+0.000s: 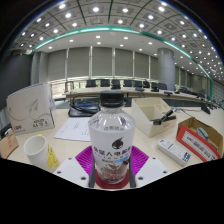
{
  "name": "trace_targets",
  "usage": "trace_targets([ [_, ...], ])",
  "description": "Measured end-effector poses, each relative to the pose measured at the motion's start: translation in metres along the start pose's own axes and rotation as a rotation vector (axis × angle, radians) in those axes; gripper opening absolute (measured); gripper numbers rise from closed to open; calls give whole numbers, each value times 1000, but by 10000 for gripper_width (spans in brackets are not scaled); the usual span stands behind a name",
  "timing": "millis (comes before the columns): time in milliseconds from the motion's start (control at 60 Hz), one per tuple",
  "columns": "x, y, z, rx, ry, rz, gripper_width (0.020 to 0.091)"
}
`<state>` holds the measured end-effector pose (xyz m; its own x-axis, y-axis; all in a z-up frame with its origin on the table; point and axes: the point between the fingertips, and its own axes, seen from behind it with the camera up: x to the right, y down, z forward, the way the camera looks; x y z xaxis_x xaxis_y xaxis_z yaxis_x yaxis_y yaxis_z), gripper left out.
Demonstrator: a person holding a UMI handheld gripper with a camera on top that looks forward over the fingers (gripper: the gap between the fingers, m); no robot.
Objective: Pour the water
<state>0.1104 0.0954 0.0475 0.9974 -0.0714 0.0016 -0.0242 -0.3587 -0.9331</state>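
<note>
Clear plastic water bottle with a dark cap and a red-and-white label (111, 140) stands upright between the fingers (112, 168), whose pink pads (82, 160) appear to press its lower sides; I judge it clenched low so the neck can tip freely. Left of it, near the table's (75, 150) front edge, a white paper cup (36, 150) waits open-mouthed, the likely target. An open cardboard box (153, 114) and a red-and-white carton (200, 135) lie to the right, clear of the pouring path.
</note>
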Motion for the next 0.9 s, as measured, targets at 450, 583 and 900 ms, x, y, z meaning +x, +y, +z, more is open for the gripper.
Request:
trace_targets([
  [450,-4,-10,-71,-170,46,74,863],
  [583,-27,-12,-143,-268,64,101,861],
  [900,-92,-24,-328,-349,60,39,860],
])
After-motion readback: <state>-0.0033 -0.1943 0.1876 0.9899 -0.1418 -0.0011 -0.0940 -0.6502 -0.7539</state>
